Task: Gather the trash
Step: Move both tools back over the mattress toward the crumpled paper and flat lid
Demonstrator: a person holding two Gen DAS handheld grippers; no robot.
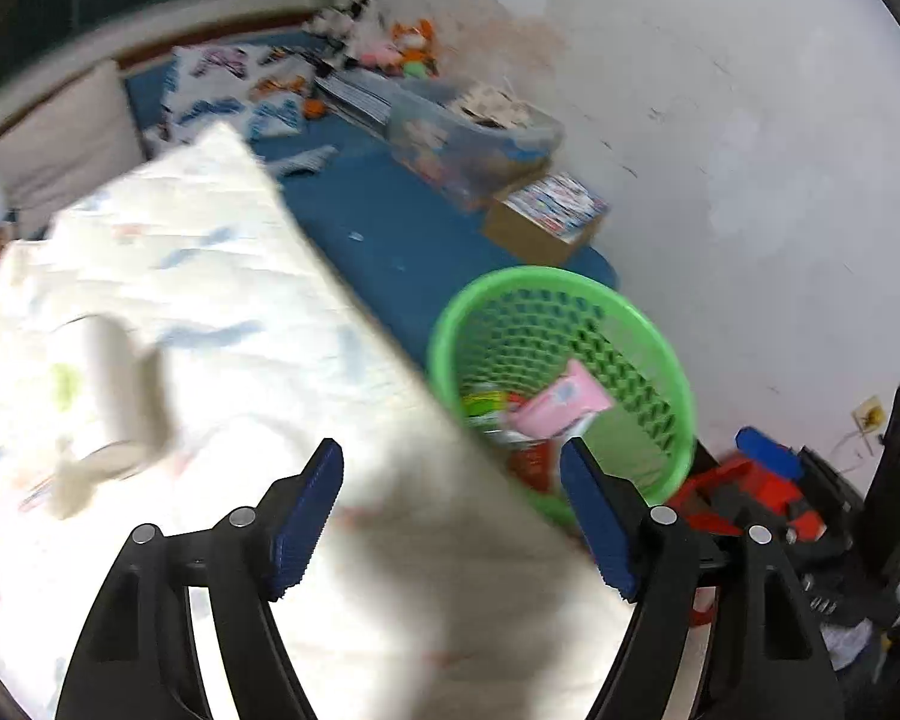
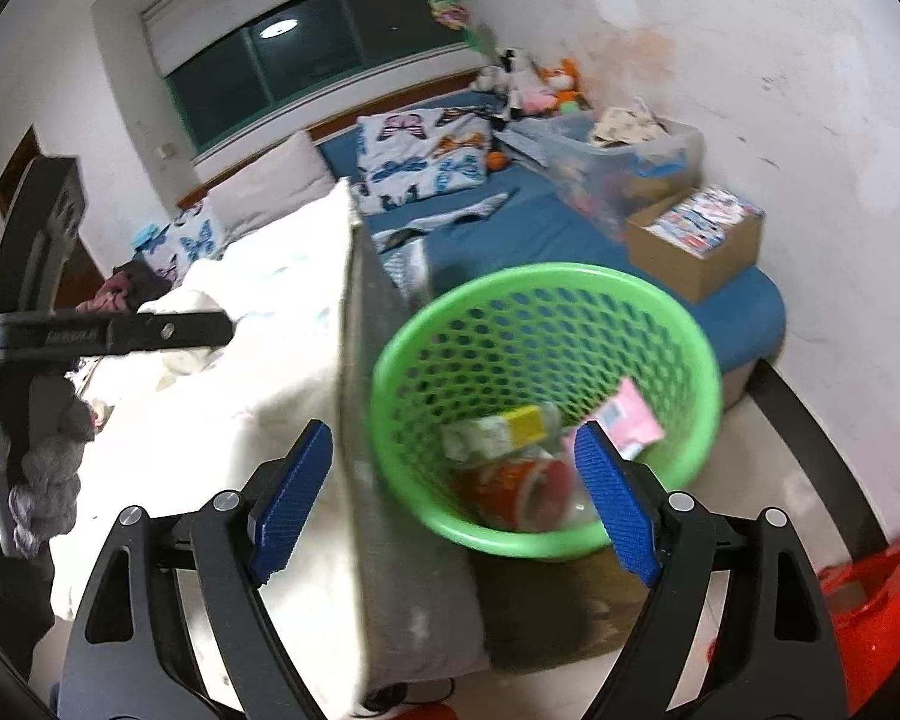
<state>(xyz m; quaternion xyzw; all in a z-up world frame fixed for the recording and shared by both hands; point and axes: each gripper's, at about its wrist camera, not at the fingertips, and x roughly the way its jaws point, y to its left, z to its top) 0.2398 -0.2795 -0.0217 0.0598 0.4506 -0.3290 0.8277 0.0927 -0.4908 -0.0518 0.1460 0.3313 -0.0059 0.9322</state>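
Note:
A green mesh basket (image 1: 654,360) (image 2: 546,294) stands beside the bed and holds trash: a pink packet (image 1: 561,399) (image 2: 630,414), a yellow-and-white wrapper (image 2: 498,429) and an orange cup (image 2: 510,489). My left gripper (image 1: 450,516) is open and empty over the white quilt (image 1: 180,300), left of the basket. A crumpled pale piece (image 1: 120,396) lies on the quilt to its left. My right gripper (image 2: 453,498) is open and empty, just above the basket's near rim. The left gripper's black body (image 2: 108,333) shows at the left of the right wrist view.
The blue bed (image 2: 510,222) carries butterfly pillows (image 2: 426,150), a clear plastic bin (image 2: 624,162), a cardboard box (image 2: 696,240) and soft toys (image 2: 546,84) along the white wall. Red and black items (image 1: 762,492) lie on the floor right of the basket.

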